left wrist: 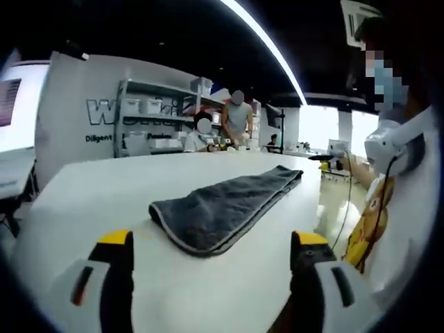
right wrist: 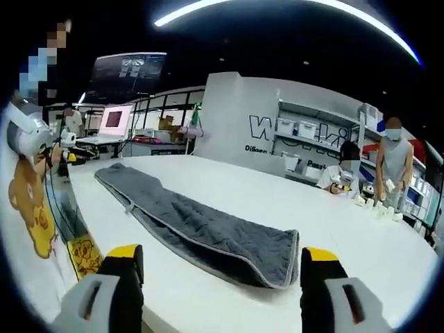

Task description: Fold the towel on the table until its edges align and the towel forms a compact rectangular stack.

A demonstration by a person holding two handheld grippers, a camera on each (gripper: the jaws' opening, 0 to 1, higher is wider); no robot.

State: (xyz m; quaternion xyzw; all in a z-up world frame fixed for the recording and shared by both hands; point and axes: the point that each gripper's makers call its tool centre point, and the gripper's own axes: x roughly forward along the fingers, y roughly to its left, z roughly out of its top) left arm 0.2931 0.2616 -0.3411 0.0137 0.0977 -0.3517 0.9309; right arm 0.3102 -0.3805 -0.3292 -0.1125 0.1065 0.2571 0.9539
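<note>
On the white table [left wrist: 83,187], both tools idle short of a half-folded grey towel [left wrist: 222,208].

Nearest, the left gripper [left wrist: 211,253] and the right gripper [right wrist: 222,267] stand with jaws spread and empty, one at each short end, apparently poised to lift corners for the next fold. Between them the towel lies as a long doubled strip. Beyond, two people work at shelving [left wrist: 149,125].

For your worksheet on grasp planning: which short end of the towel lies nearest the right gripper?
The rounded, light-trimmed end, lying between the right gripper's open jaws; the towel's other end lies far across the table.
</note>
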